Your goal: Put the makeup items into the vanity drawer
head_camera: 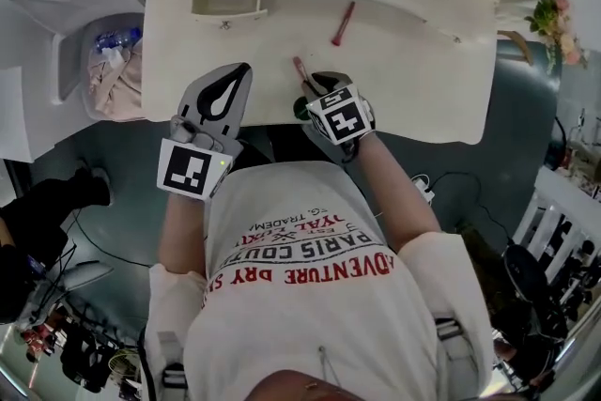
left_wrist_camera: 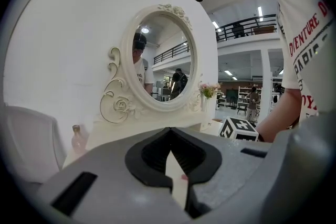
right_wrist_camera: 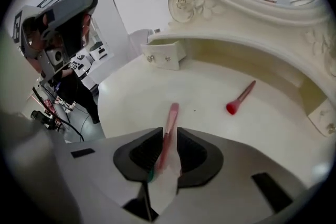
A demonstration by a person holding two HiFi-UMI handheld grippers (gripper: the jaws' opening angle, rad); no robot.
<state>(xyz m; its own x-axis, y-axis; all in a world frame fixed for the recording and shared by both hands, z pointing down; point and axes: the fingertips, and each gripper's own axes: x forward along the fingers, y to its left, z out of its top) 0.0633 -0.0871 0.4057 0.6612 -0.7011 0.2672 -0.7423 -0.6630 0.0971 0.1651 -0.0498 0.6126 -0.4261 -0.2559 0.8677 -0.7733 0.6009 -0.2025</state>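
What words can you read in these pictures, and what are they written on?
"ADVENTURE DRY": red print on the person's white T-shirt, upside down in the head view, cut off after that.
"PARIS COUT": the dark line next to it on the same shirt, the rest hidden.
Smaller line beside that: too blurred to read.
Marker cubes: only black-and-white squares, no letters.

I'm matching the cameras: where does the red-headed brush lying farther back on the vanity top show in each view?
Head view: the red-headed brush lies above centre.
Left gripper view: not in it.
Right gripper view: right of centre.
Shared landmark: the small drawer, left of the brush in both.
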